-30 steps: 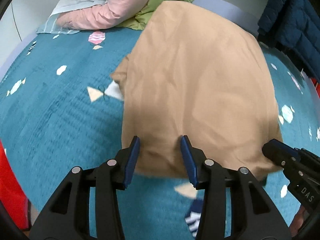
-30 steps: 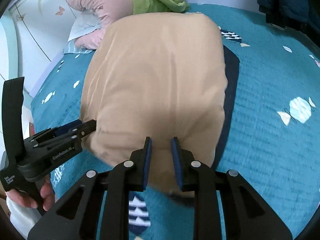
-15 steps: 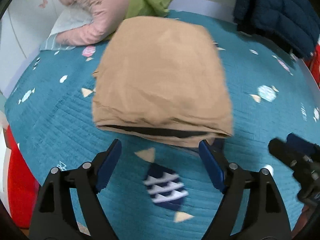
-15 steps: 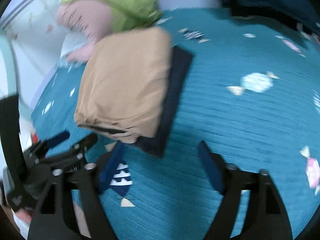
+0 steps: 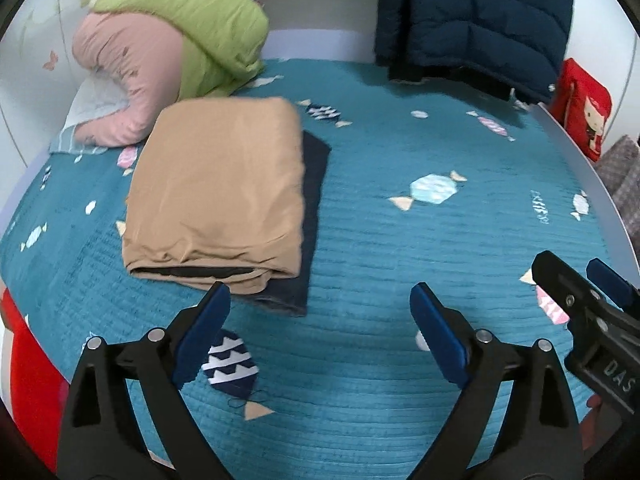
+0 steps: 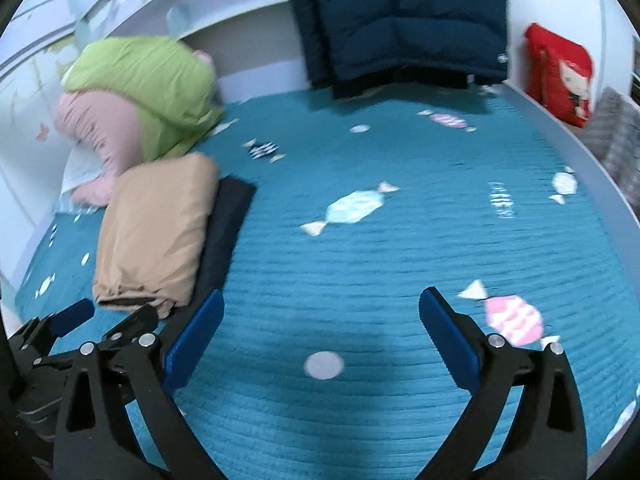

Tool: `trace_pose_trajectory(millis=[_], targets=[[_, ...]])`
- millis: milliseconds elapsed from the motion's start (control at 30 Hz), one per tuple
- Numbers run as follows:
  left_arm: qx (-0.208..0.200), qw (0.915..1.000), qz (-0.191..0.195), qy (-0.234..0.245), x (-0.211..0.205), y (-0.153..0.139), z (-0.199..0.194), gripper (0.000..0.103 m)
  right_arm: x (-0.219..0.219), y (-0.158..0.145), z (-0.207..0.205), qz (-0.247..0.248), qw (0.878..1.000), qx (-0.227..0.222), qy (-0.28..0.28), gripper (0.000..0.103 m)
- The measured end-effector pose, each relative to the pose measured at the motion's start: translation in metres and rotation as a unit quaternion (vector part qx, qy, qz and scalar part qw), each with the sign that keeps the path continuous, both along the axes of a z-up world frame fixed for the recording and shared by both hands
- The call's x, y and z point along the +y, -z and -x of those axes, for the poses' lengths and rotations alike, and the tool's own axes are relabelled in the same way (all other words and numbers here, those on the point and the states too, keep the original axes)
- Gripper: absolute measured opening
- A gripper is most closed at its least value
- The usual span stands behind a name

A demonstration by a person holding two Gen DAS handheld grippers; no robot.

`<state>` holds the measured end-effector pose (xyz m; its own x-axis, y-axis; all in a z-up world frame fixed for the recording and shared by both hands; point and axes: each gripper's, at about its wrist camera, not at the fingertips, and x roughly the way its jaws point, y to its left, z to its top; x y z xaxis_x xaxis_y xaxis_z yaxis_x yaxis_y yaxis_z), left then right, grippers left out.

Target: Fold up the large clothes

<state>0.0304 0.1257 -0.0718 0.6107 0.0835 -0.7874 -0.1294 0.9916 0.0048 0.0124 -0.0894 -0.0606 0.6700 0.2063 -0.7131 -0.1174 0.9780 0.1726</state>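
Tan garment (image 5: 216, 192) lies folded into a thick rectangle on the teal bedspread (image 5: 400, 248), resting on a dark folded piece (image 5: 314, 216) that sticks out along its right edge. Green quilt (image 5: 192, 28) & pink quilt (image 5: 132, 84) bunch up just behind the tan garment, w/ a navy puffer jacket (image 5: 472, 20) well to its right at the bed's far edge. Left gripper (image 5: 320, 320) hangs just in front of the tan garment's near edge, jaws wide & opening, nothing btwn them. Right gripper (image 6: 322, 328) is to the right of the tan garment, over bare bedspread, jaws wide & opening, also empty.
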Motion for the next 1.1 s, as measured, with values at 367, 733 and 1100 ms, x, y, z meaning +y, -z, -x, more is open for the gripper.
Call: trace_pose_trajectory(millis=[367, 733, 1100], targets=[[-0.048, 0.9987, -0.014, 0.010, -0.025, -0.040, 0.006, 0.093, -0.030, -0.028, 0.012, 0.028, 0.996, -0.067, 0.048, 0.095], [-0.079, 0.9967, -0.011, 0.012, -0.039, -0.064, 0.021, 0.093, -0.044, -0.049, 0.029, 0.036, 0.991, -0.114, 0.063, 0.095], [-0.114, 0.9932, -0.022, 0.009, -0.050, -0.075, 0.034, 0.095, -0.057, -0.058, 0.042, 0.022, 0.984, -0.160, 0.080, 0.095]])
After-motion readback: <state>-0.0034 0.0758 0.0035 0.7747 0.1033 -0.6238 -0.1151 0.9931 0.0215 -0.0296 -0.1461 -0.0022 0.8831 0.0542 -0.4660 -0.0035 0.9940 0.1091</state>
